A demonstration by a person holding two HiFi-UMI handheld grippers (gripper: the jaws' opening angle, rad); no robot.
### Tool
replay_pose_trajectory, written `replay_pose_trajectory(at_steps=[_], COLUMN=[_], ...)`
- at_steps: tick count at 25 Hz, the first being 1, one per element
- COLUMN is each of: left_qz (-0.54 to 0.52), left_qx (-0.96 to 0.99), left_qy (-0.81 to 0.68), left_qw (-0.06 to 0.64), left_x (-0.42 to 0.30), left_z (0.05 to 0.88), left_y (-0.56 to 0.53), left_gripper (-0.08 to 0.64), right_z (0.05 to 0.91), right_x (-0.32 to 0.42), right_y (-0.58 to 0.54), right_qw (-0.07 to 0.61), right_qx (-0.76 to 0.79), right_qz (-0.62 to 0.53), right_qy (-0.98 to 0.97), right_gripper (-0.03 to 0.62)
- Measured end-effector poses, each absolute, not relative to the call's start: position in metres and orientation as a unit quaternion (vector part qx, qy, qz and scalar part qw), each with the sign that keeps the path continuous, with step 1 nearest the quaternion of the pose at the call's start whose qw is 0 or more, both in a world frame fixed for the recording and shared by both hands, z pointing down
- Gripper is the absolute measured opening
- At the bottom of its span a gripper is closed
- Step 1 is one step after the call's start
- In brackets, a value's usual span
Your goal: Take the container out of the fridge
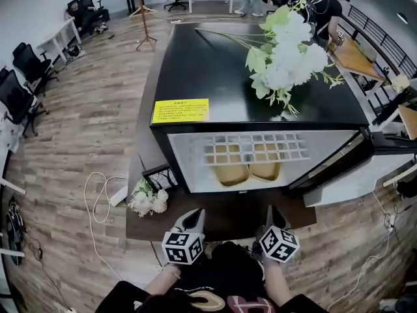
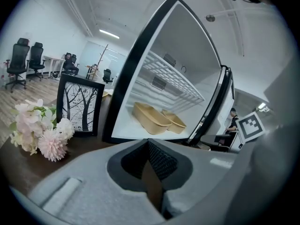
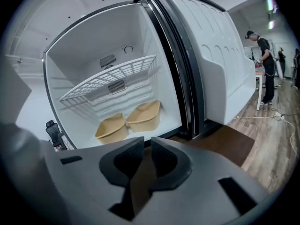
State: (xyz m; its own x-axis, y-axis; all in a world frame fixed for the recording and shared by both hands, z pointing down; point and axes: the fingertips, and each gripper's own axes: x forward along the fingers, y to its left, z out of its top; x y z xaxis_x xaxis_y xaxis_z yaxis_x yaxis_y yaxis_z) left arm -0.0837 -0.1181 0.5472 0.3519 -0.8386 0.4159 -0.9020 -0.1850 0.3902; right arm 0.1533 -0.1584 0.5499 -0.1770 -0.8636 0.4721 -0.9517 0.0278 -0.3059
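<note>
Bouquet atop fridge shows only in head view.

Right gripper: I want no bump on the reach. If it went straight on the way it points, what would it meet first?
The right gripper would probably meet the right-hand tan container on the fridge floor first; the way there looks free, though depth is unclear.

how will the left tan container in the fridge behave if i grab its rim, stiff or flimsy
Probably light: the left tan container looks empty and thin-walled. Its matte, pulp-like wall may flex under a rim pinch rather than slip. It sits close against the second container, so dragging it out could nudge that one.
</note>
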Motion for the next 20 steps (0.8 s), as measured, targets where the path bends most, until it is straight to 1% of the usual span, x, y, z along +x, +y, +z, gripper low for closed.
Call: replay_pose_trajectory(at_steps=[3,8,11,15,20], left_qz=[0.048,0.041,0.037,0.038,0.039], left_qx=[0.756,0.740,0.732,0.722,0.719], left_qy=[-0.582,-0.604,-0.614,-0.622,-0.627], left_qw=[0.295,0.295,0.294,0.299,0.297], left_x=[-0.086,-0.089,-0.091,-0.092,-0.089], left_z=[0.547,0.547,0.547,0.551,0.551], left_y=[-0.124,-0.130,-0.131,-0.131,-0.133], left_gripper=[0.008,0.008,0.008,0.008,0.008], right_z=[0.547,0.540,0.536,0.534,0.533], right_x=[0.160,0.167,0.171,0.175,0.180], right_y=[-0.175,-0.205,-0.221,-0.238,-0.263], right_qw=[0.064,0.050,0.046,0.056,0.045], right_qx=[0.631,0.630,0.632,0.638,0.641], right_qz=[0.293,0.300,0.305,0.309,0.316], right_qy=[-0.715,-0.714,-0.711,-0.703,-0.698], right_gripper=[0.080,0.168,0.170,0.175,0.184])
